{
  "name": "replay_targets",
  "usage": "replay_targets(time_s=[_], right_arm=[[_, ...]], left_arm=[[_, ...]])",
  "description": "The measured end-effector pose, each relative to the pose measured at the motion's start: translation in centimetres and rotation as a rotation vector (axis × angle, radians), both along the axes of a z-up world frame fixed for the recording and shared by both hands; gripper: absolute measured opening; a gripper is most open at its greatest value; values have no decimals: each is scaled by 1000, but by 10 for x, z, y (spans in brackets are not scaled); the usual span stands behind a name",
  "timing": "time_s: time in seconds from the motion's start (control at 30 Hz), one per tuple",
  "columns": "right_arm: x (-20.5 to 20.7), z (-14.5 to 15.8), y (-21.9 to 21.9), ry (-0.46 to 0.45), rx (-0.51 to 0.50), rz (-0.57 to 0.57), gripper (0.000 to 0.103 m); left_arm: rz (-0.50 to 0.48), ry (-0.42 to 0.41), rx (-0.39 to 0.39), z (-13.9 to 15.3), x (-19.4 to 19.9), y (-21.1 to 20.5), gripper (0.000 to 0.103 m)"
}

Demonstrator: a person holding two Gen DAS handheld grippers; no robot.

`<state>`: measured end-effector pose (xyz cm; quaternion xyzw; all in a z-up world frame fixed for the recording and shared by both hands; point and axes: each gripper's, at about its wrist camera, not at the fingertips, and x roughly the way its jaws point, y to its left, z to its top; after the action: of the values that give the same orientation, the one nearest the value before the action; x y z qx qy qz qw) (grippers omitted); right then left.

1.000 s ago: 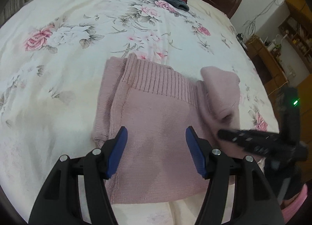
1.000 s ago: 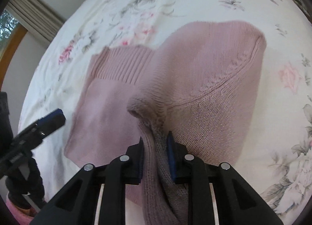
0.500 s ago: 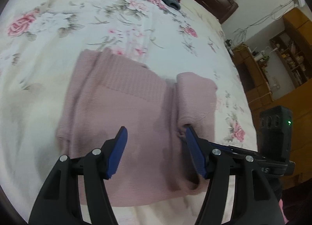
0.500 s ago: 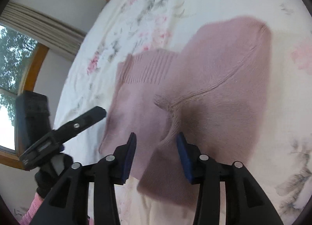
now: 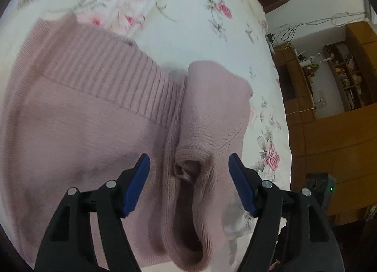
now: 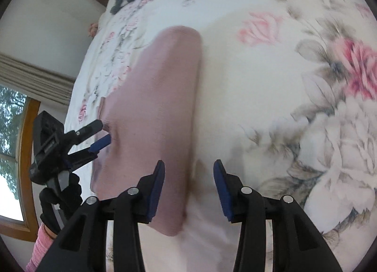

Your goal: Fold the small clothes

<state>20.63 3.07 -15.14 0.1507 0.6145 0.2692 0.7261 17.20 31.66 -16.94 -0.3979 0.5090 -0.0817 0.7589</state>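
A pink knit sweater (image 5: pixel 99 135) lies flat near the front edge of the floral bedspread (image 5: pixel 179 24). Both the left gripper (image 5: pixel 188 182) and right gripper (image 6: pixel 188 187) hover spread and empty. Best next: pinch the folded sleeve's (image 5: pixel 212 111) cuff squarely, then smooth it inward.

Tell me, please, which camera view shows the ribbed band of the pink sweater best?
The left wrist view. There the ribbed band of the pink sweater runs wide and close across the frame. The right wrist view shows mostly the sweater's smooth folded side; no ribbing can be made out.
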Motion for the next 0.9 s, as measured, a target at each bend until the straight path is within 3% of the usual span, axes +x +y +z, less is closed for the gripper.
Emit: replay_targets(time_s=[0.27, 0.33, 0.4, 0.47, 0.73, 0.83, 0.9], right_arm=[[-3, -21, -8, 37, 11, -22, 44], [-3, -23, -8, 37, 10, -19, 44], [-3, -23, -8, 36, 8, -18, 44], [-2, -27, -7, 42, 10, -22, 44], [-4, -33, -9, 55, 8, -21, 44], [-4, -34, -14, 65, 16, -31, 44], [-4, -35, -16, 68, 18, -36, 44]], left_arm=[[21, 30, -124, -24, 12, -11, 69], [17, 23, -163, -23, 12, -14, 65], [-2, 22, -164, -23, 12, -20, 52], [-24, 31, -160, -25, 14, -26, 46], [-24, 54, -137, -33, 21, -38, 49], [-19, 30, -115, -26, 22, -40, 28], [-19, -13, -85, -16, 20, -43, 24]])
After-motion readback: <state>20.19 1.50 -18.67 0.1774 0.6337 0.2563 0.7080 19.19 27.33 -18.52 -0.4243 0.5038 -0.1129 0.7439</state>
